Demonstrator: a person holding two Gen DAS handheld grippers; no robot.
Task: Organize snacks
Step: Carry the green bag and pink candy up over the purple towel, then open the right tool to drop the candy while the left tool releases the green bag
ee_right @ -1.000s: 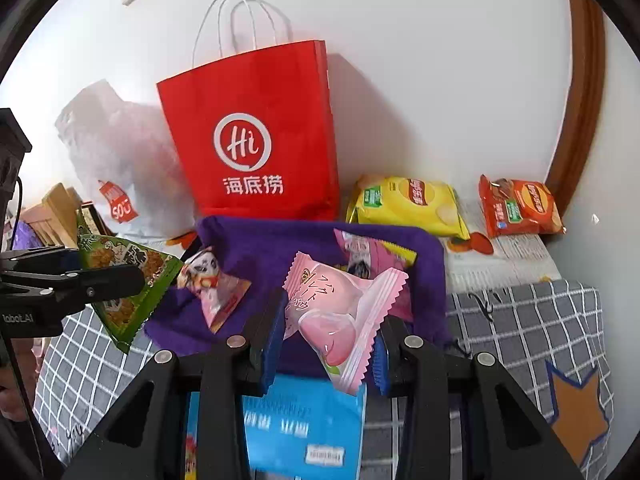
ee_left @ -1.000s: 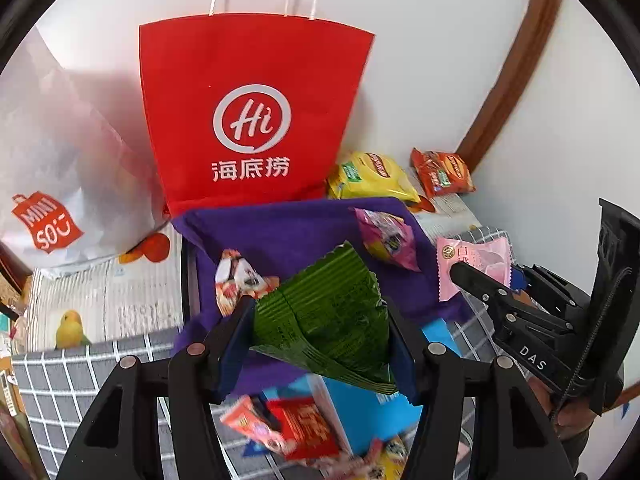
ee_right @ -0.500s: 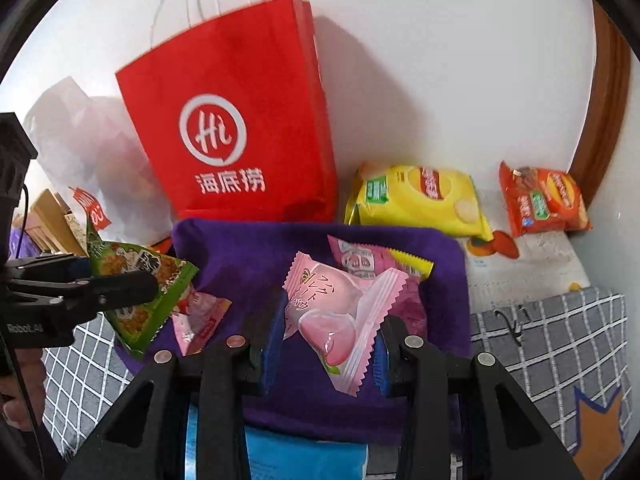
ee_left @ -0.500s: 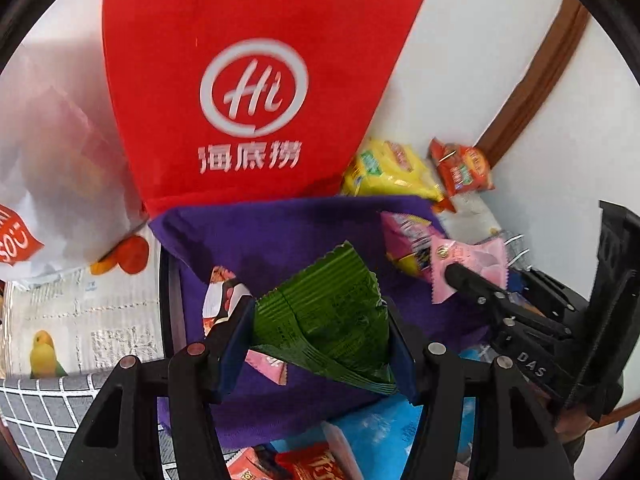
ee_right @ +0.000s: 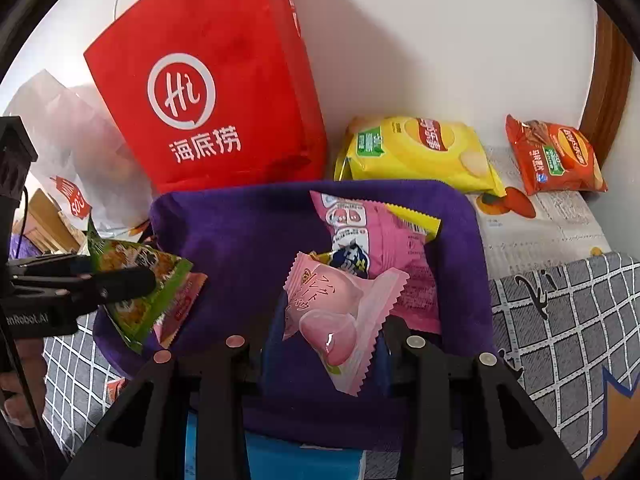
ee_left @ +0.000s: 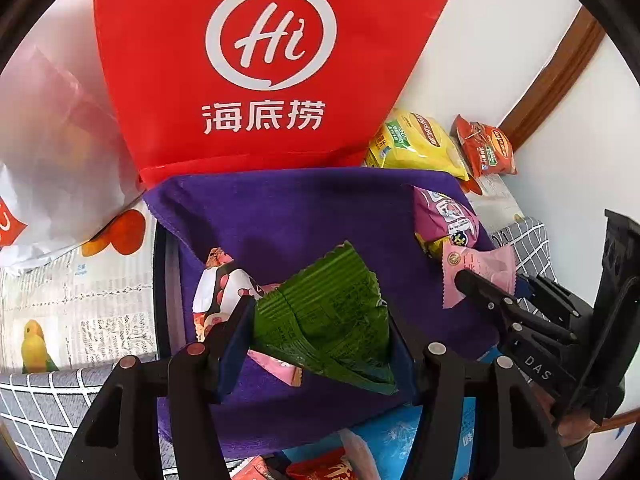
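A plain white wall [ee_right: 440, 40] stands behind, lit evenly. A brown wooden trim strip [ee_right: 608, 72] runs up its right side. Below lies a grey cloth with a white grid pattern [ee_right: 560, 340].

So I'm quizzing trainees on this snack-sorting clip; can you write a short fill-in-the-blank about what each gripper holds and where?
1. The left gripper is shut on a ____ snack packet.
2. The right gripper holds a ____ candy wrapper.
3. Both grippers hang above the ____ cloth-lined tray.
4. Behind the tray stands a ____ paper bag.

Missing words: green; pink; purple; red
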